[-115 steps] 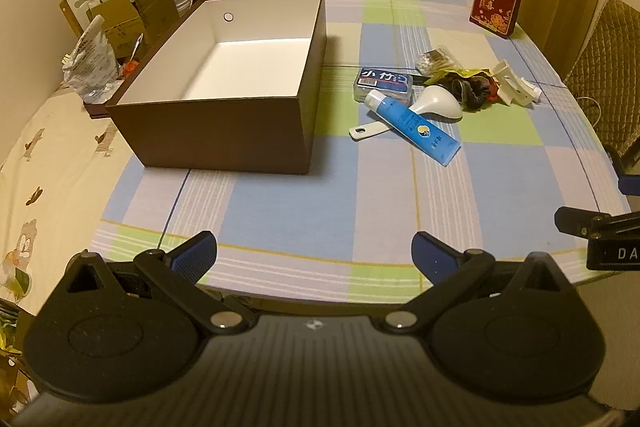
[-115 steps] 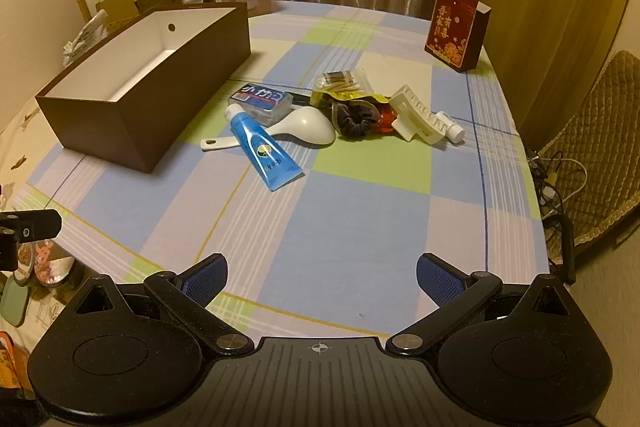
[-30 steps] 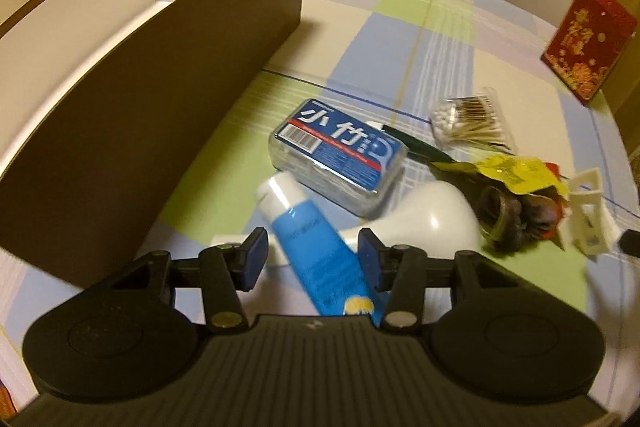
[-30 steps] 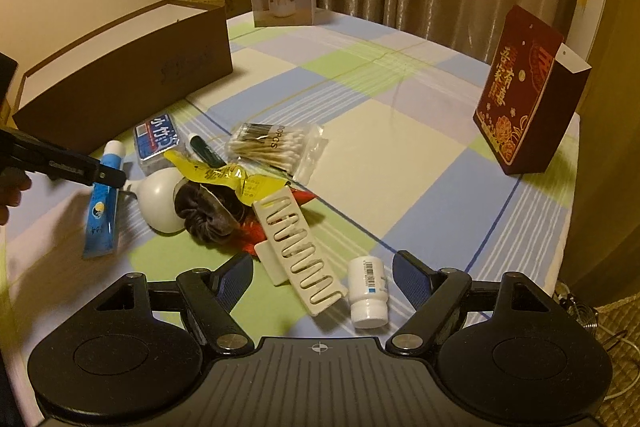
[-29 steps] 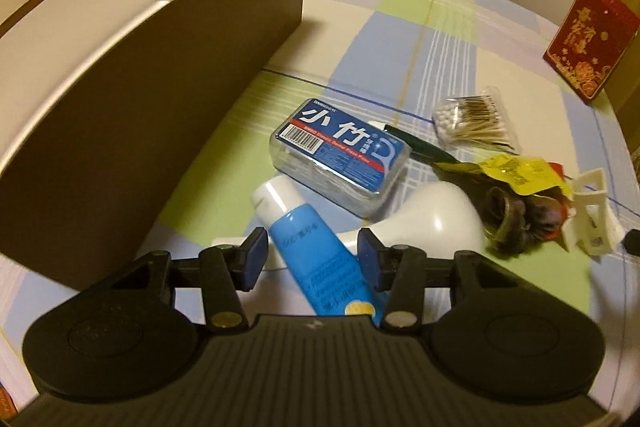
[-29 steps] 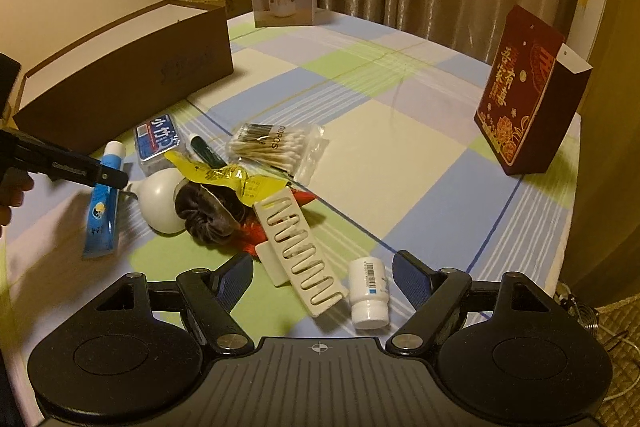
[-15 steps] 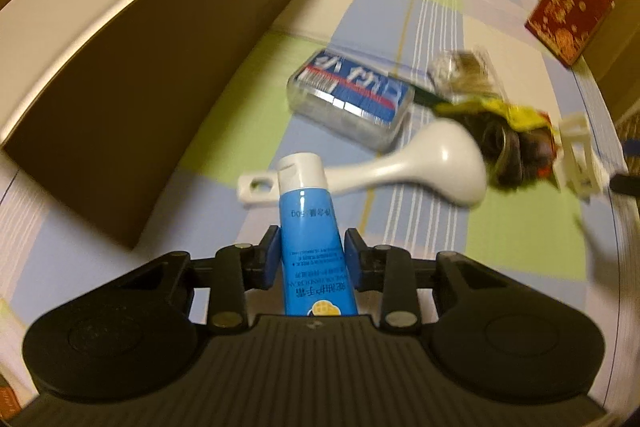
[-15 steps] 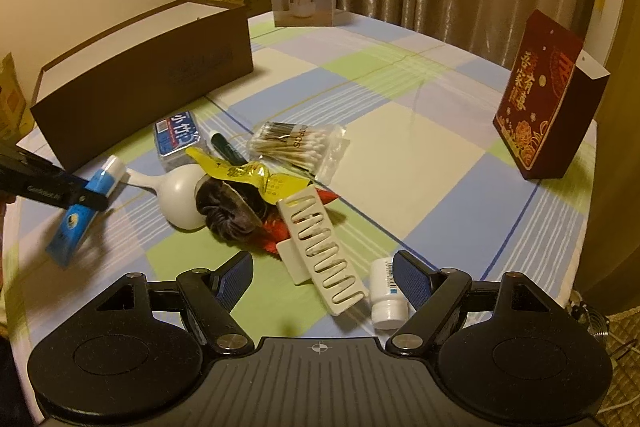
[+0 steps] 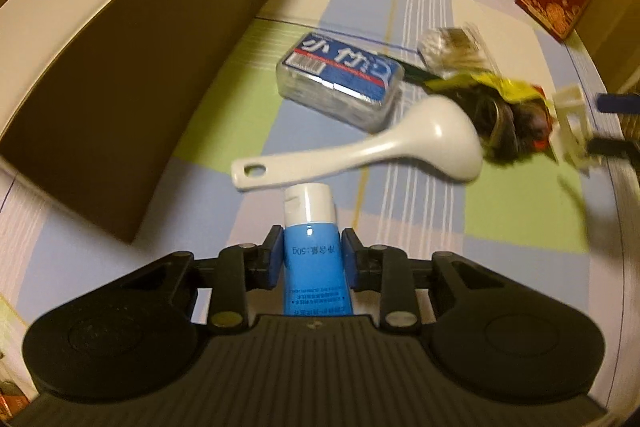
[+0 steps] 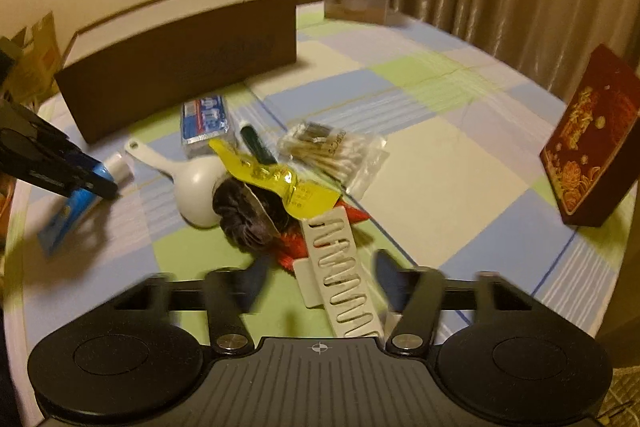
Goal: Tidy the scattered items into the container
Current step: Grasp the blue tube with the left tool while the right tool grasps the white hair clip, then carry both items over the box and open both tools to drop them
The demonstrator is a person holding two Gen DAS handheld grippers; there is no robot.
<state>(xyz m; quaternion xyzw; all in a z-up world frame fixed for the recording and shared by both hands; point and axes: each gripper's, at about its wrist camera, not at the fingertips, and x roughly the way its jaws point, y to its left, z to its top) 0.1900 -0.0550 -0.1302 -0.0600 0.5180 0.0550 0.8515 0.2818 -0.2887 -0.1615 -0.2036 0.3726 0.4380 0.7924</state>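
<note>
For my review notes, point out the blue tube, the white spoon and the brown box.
blue tube [image 9: 311, 263], left wrist view, blue body
white spoon [image 9: 436, 137], left wrist view, bowl
brown box [image 10: 180, 67], right wrist view, long outer wall

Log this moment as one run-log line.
left gripper: shut on blue tube | right gripper: closing around white clip, not yet gripping | brown box: nothing added

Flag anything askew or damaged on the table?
Nothing looks damaged or spilled. The loose items sit in a jumbled pile: a yellow wrapper draped over a dark scrunchie, with a white comb-like clip leaning off the pile's near edge.
</note>
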